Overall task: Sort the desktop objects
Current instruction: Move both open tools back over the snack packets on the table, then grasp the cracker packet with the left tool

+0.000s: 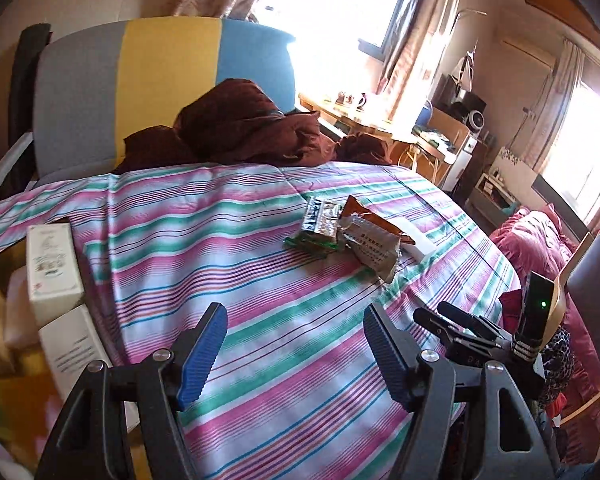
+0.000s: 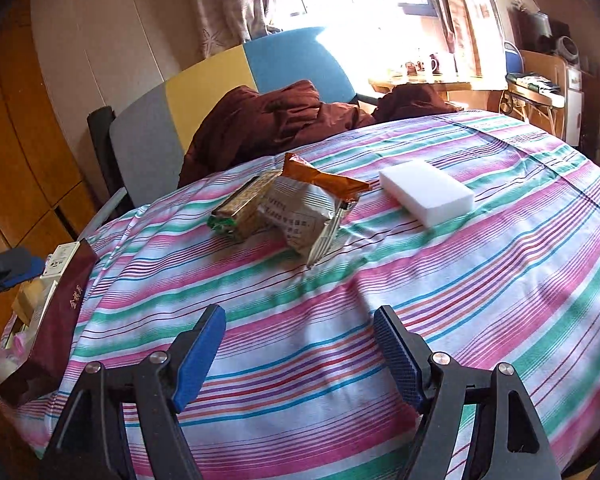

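Note:
On the striped tablecloth [image 2: 480, 280] lie a green-and-silver snack packet [image 2: 240, 210], an orange-and-silver foil packet [image 2: 312, 204] partly over it, and a white sponge block [image 2: 426, 192] to their right. The same packets [image 1: 320, 226] [image 1: 370, 240] and white block [image 1: 418, 246] lie mid-table in the left wrist view. My right gripper [image 2: 300, 354] hovers open over the near cloth, short of the packets, nothing between its blue pads. Over the near cloth my left gripper [image 1: 296, 354] is open and empty too. The other gripper [image 1: 480, 332] shows at the right of the left wrist view.
White cartons [image 1: 52, 268] stand at the table's left edge in the left wrist view. A dark red box [image 2: 56, 320] with items inside sits at the left edge in the right wrist view. A brown garment [image 2: 276, 120] lies on a grey, yellow and blue chair [image 2: 204, 84] behind the table.

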The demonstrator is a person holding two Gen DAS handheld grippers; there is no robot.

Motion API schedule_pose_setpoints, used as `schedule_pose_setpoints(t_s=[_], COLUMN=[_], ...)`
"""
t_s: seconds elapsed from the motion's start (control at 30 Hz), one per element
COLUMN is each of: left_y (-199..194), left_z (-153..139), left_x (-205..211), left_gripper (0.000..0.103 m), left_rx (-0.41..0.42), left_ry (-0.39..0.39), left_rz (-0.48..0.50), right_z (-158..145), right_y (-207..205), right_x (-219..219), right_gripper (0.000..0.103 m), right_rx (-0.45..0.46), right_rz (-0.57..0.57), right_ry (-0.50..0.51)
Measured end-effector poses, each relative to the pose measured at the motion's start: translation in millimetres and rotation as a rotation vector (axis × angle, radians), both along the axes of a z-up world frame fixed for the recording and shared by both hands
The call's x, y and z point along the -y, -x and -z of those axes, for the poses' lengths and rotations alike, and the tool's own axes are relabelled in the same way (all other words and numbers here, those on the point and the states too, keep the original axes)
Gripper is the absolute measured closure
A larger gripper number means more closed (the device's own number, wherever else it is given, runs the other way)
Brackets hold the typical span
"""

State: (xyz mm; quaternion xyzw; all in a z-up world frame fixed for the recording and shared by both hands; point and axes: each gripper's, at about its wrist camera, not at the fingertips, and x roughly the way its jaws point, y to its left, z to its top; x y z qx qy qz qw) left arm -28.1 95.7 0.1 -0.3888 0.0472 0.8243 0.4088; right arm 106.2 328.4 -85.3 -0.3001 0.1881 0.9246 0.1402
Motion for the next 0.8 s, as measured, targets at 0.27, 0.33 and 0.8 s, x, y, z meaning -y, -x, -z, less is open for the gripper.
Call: schedule_pose_setpoints(t_s=[0.27, 0.33, 0.8], left_y=[34.3, 41.4, 83.0], left_z=[30.0, 35.3, 65.3], left_x=[-97.3, -112.4, -184.9], left_gripper=[0.032, 0.032, 0.038], left_rx=[-0.024, -0.026, -0.059], left_ry=[0.172, 0.195, 0.289], left_rz=[0.047, 0.062, 0.139], right_z=[22.4, 23.9, 28.1], right_y=[11.0, 10.4, 7.9], right_x=[-13.2, -16.8, -20.3], right_gripper=[0.022, 0.021, 0.013], right_rx=[-0.015, -0.036, -0.102], right_rz=[-0.001, -0.009, -0.069], right_ry=[0.034, 0.055, 0.100])
